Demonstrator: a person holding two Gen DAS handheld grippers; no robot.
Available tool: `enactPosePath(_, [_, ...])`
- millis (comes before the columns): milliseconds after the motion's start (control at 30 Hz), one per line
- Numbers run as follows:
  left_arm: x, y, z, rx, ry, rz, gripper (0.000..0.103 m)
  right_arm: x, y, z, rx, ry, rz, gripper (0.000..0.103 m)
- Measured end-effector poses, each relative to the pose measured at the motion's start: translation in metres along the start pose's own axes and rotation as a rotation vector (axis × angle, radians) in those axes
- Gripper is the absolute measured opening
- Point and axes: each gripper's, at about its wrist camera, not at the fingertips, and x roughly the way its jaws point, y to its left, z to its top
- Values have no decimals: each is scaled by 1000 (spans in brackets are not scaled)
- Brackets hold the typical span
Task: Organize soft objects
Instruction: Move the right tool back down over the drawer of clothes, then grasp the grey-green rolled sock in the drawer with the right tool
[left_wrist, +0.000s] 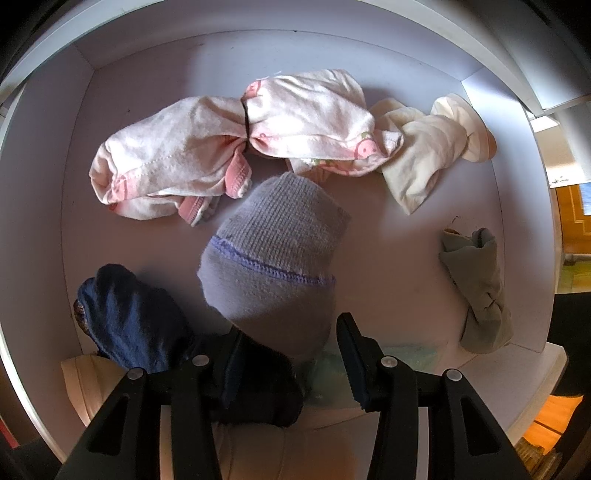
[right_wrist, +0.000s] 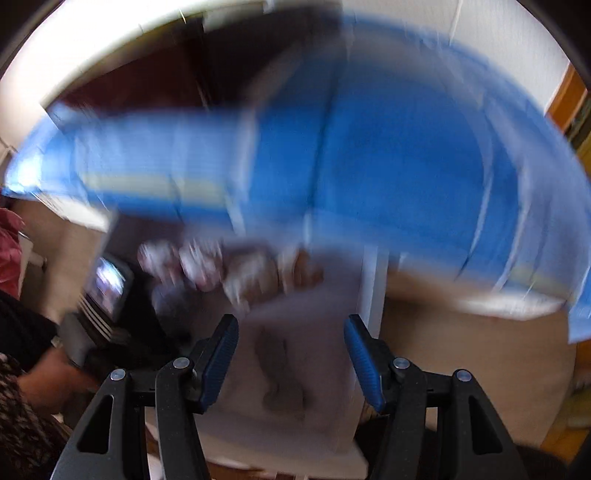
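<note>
Now left tool (left_wrist: 288, 354) clamps grey sock (left_wrist: 273, 254) (hanging over drawer (left_wrist: 480, 206)).

Bare drawer floor (left_wrist: 399, 258) lies open between the grey sock (left_wrist: 273, 258) and olive sock (left_wrist: 480, 288); pink bundles (left_wrist: 221, 147) block the back.

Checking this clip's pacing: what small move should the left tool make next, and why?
Probably lower and open: the left tool is shut on the grey sock, which hangs over a bare patch of the white drawer among other bundles.
</note>
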Motion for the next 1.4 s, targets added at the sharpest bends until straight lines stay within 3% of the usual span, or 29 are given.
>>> enactPosePath(100, [0,1,-1,3,1,0,48,43,-5,-20,50,132,11,60])
enactPosePath(200, [0,2,-3,3,0,-2,48,70,-9,-30,118,210,46,60])
enactPosePath(333, [0,4,-4,0,-1,-5,48,91,-6,-34,145,256,59,60])
enactPosePath(467, [-1,9,-5,-17,-2,-21,48,115,6,-38,82,310,27,60])
enactPosePath(800, [-3,17,-7,-23,-8,-30,48,145,25,-53,-36,359,-34,60])
enactPosePath(1067, [-5,20,-9,-31,-14,-38,48,153,34,-60,-53,375,-46,41])
enactPosePath(1400, [-11,13,-5,-7,-34,-36,48,145,29,-52,-54,332,-44,34])
